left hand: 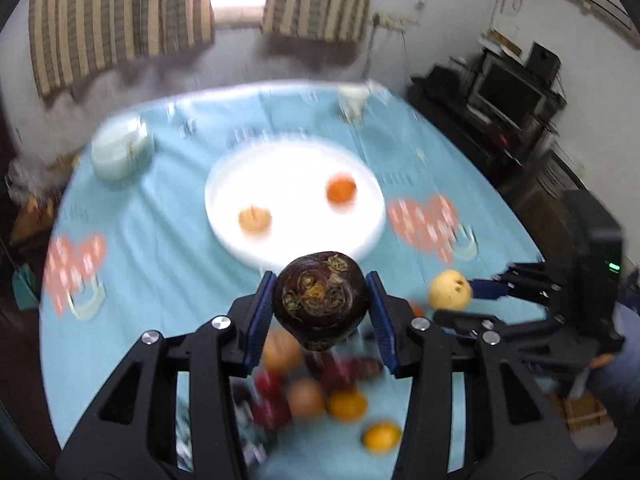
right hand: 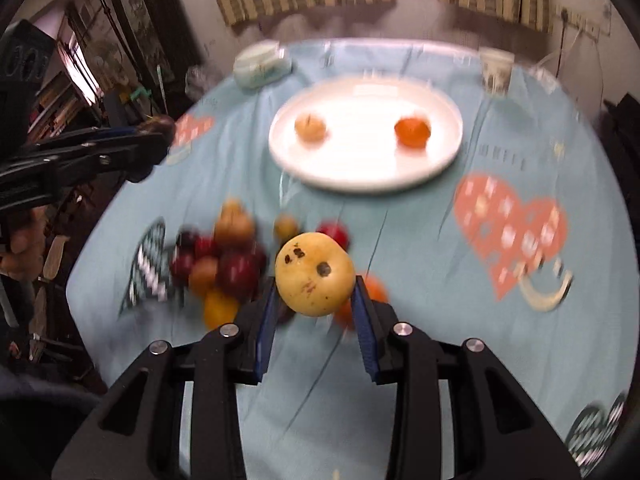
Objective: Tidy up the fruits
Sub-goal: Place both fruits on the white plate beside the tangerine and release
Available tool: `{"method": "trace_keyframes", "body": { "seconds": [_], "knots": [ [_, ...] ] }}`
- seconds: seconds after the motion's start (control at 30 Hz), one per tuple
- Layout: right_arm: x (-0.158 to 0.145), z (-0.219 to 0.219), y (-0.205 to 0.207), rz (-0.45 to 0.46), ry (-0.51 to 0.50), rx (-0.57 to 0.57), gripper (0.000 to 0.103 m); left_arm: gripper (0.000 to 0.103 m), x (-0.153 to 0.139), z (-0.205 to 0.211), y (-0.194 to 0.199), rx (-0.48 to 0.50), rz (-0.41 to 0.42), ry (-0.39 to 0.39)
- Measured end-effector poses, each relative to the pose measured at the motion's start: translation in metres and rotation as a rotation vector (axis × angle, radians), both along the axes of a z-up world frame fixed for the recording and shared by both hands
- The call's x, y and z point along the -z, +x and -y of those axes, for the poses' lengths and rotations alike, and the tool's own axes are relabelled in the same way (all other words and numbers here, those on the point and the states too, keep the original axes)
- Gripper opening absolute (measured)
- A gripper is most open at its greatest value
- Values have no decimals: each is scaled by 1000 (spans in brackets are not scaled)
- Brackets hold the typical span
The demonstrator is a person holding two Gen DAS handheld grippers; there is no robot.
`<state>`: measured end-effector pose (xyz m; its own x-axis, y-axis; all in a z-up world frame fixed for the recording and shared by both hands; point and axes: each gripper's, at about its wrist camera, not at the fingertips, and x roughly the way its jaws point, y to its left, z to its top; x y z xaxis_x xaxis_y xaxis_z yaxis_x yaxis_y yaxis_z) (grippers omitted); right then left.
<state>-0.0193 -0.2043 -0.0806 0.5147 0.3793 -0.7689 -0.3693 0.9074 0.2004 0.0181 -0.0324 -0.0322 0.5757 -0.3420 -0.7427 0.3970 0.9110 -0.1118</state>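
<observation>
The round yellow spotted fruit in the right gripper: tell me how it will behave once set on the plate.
The round yellow spotted fruit will probably roll on the flat white plate. It seems firm: the right gripper pinches it without denting.

Between my tongs and the white plate (right hand: 366,178) the counter (right hand: 400,240) lies bare. The plate's middle is free between its pale fruit (right hand: 310,127) and orange (right hand: 413,132). The fruit pile (right hand: 224,260) blocks the near left.

Two fruits (right hand: 310,127) lie apart on the plate (right hand: 360,176), seemingly beyond the fruit pile (right hand: 224,264).
</observation>
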Motion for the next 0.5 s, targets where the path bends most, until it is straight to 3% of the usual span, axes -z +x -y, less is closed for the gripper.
{"method": "trace_keyframes", "body": {
  "seconds": [0.17, 0.5],
  "knots": [
    [-14, -7, 69, 54, -25, 30, 37, 46, 13, 24, 77, -98, -45, 59],
    [42, -24, 149, -81, -46, 36, 37, 46, 78, 31, 155, -186, -179, 101]
  ]
}}
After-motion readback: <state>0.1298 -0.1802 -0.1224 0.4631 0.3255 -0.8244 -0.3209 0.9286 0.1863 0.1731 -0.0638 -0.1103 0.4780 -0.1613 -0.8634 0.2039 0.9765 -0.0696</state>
